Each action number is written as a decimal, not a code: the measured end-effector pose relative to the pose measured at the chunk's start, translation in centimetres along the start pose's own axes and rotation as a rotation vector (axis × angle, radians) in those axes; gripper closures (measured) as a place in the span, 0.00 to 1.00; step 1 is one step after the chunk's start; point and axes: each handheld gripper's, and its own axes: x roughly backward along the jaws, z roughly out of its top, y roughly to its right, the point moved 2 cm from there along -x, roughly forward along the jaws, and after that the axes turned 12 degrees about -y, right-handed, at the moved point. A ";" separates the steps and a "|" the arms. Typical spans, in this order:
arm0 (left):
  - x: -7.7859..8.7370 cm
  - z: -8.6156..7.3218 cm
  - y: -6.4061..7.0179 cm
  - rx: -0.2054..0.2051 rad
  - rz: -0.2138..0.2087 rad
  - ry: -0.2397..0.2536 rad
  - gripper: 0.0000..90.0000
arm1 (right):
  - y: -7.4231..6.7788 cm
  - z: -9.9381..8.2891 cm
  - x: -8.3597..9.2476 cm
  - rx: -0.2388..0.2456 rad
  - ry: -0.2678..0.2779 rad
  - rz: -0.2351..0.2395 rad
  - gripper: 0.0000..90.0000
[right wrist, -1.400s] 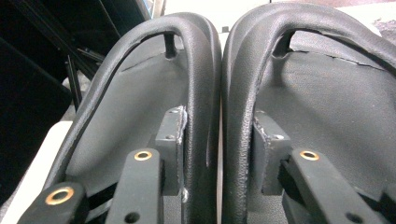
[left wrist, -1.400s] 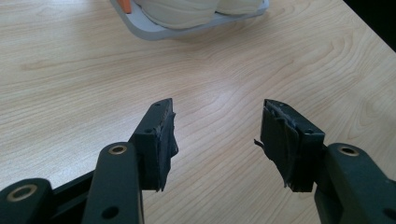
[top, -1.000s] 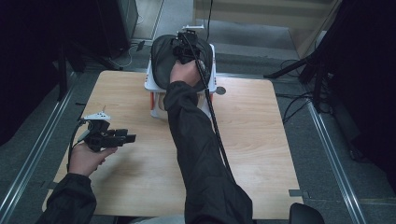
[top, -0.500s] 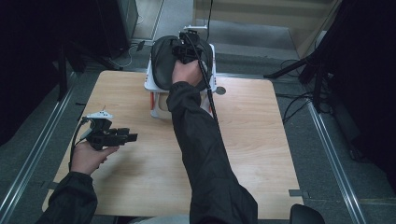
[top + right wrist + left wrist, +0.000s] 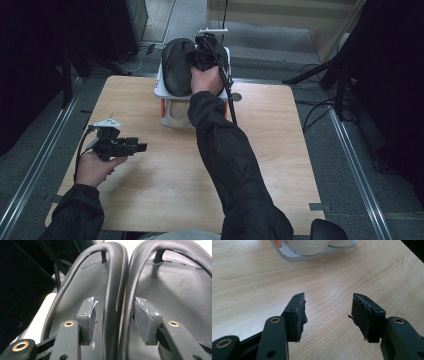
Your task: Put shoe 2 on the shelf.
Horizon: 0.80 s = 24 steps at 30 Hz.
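A pair of black flip-flops (image 5: 176,70) lies side by side on top of a small white rack (image 5: 169,107) at the table's far edge. My right gripper (image 5: 202,54) reaches over them. In the right gripper view its jaws (image 5: 116,312) straddle the two neighbouring straps (image 5: 111,277) where the soles meet. The jaws have just been opening, and the pads stand a little off the straps. My left gripper (image 5: 141,147) hovers low over the wooden table (image 5: 280,150) at the left, open, with nothing between its jaws (image 5: 328,312).
The rack's lower shelf holds pale rounded items (image 5: 312,246) on a grey base with an orange part (image 5: 278,242). A cable (image 5: 231,95) trails from the right gripper along the sleeve. Dark stands and cables sit on the floor around the table.
My right hand stays over the flip-flops and the forearm has shifted slightly. The left hand has not moved.
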 end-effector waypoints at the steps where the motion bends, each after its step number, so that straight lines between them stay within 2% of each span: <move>1: 0.0 0.0 0.0 0.000 0.000 0.000 0.50 | 0.0 0.0 0.0 0.000 0.000 0.000 0.60; 4: -0.2 0.1 0.1 -0.007 0.002 -0.005 0.50 | 0.3 -0.4 0.7 0.039 -0.025 0.021 0.60; 7: -0.3 0.1 0.2 -0.009 0.006 -0.005 0.50 | 0.4 -0.5 1.1 0.055 -0.021 0.024 0.61; 12: -0.2 0.1 0.0 -0.002 0.004 -0.010 0.50 | 0.5 -1.0 2.1 0.115 -0.028 0.042 0.63; 13: -0.2 0.1 0.0 -0.002 0.005 -0.011 0.50 | 0.6 -1.1 2.6 0.142 -0.027 0.068 0.64; 17: -0.2 0.1 0.0 -0.002 0.007 -0.010 0.50 | 0.7 -1.4 3.2 0.168 -0.030 0.094 0.66; 20: -0.2 0.1 0.0 -0.001 0.008 -0.006 0.50 | 0.7 -2.2 3.8 0.210 -0.061 0.139 0.66; 24: -0.3 0.1 0.1 0.000 0.011 -0.007 0.50 | 0.9 -2.7 4.3 0.229 -0.073 0.160 0.66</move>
